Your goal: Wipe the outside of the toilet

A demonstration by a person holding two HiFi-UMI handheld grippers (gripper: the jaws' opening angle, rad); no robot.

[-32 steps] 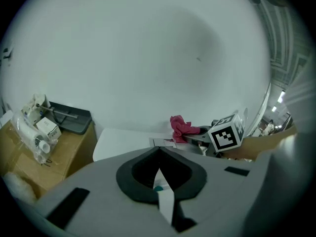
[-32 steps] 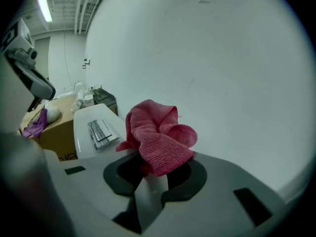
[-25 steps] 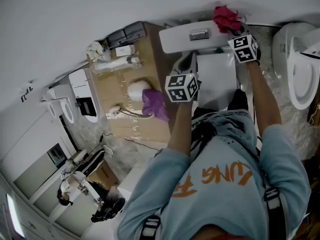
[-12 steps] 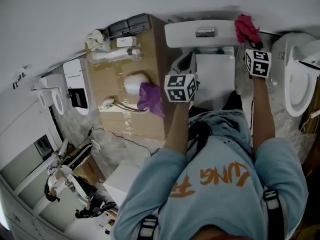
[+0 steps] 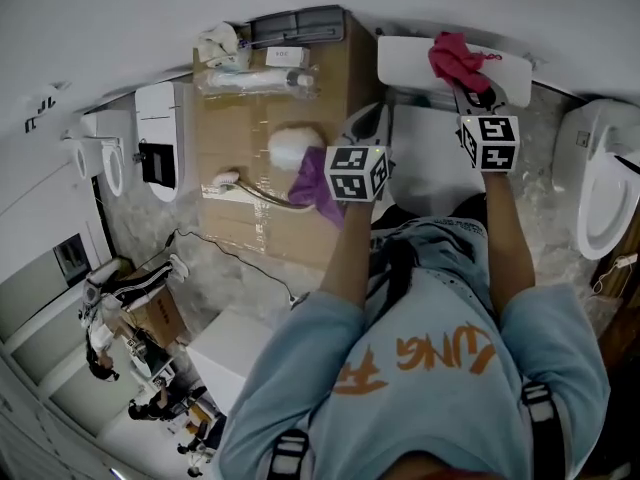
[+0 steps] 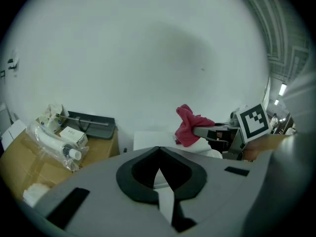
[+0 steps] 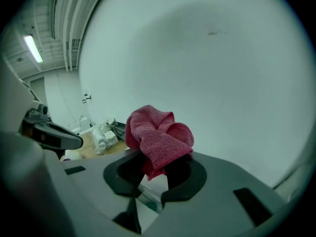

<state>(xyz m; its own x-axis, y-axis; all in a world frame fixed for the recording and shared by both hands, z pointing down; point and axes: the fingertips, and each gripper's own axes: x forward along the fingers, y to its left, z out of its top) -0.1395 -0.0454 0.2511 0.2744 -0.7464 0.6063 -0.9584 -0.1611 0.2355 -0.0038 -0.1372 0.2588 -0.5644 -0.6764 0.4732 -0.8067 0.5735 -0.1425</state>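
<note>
My right tongs [image 7: 153,174] clamp the cloth [image 7: 158,139] over the tank lid [image 5: 405,63] (an outer face of the toilet [image 5: 430,163]), ready for wiping. My left tongs [image 6: 159,169] are closed together, empty, held clear of the wipe path.

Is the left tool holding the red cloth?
No, the red cloth is pinched in the right tool, while the left tool is shut on nothing.

Left tongs [image 6: 159,168]: jaws closed together, nothing between them | left arm [image 5: 345,253]: stretched forward, forearm bare, marker cube [image 5: 357,173] facing up | Right tongs [image 7: 157,172]: jaws clamped on red cloth [image 7: 158,137] | right arm [image 5: 503,248]: stretched forward, reaching further ahead than the left | the two tongs apart, not touching
</note>
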